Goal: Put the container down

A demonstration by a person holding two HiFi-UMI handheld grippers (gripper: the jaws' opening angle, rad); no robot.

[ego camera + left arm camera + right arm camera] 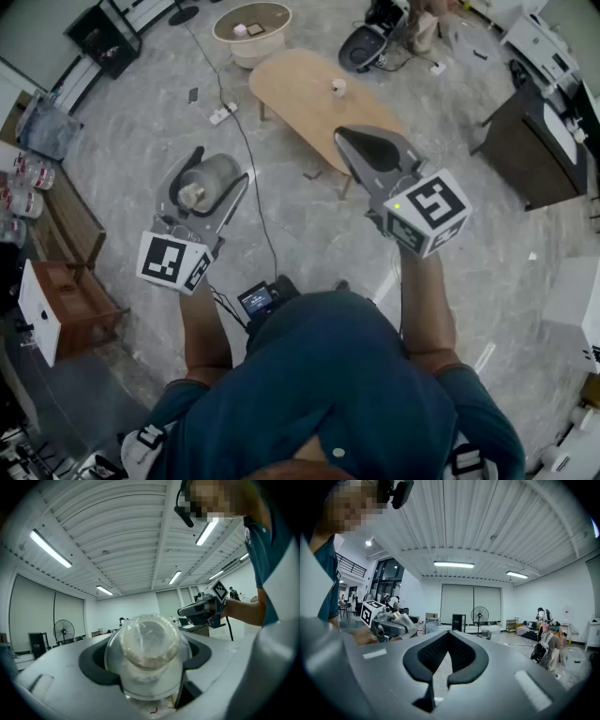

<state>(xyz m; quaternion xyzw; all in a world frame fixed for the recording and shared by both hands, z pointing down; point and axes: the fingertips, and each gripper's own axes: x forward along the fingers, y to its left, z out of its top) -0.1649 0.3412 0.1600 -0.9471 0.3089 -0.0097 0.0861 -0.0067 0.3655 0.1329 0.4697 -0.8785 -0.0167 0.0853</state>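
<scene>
My left gripper (pixel 223 165) is shut on a clear round container (pixel 147 651) with something pale beige inside. It is held in the air above the grey floor, and its black pads (pixel 95 663) press the container's sides. In the head view the container (pixel 206 180) shows between the jaws at the left. My right gripper (pixel 349 141) is raised at the right near the wooden table, shut, with nothing between its pads (pixel 465 654). The right gripper view shows the left gripper (pixel 389 623) off to the left with the container in it.
A long wooden table (pixel 300 98) with a small white cup (pixel 338 87) stands ahead. A round white table (pixel 251 30) lies beyond it. A wooden cabinet (pixel 70 305) is at the left and a dark cabinet (pixel 530 141) at the right. A cable (pixel 255 192) runs over the floor.
</scene>
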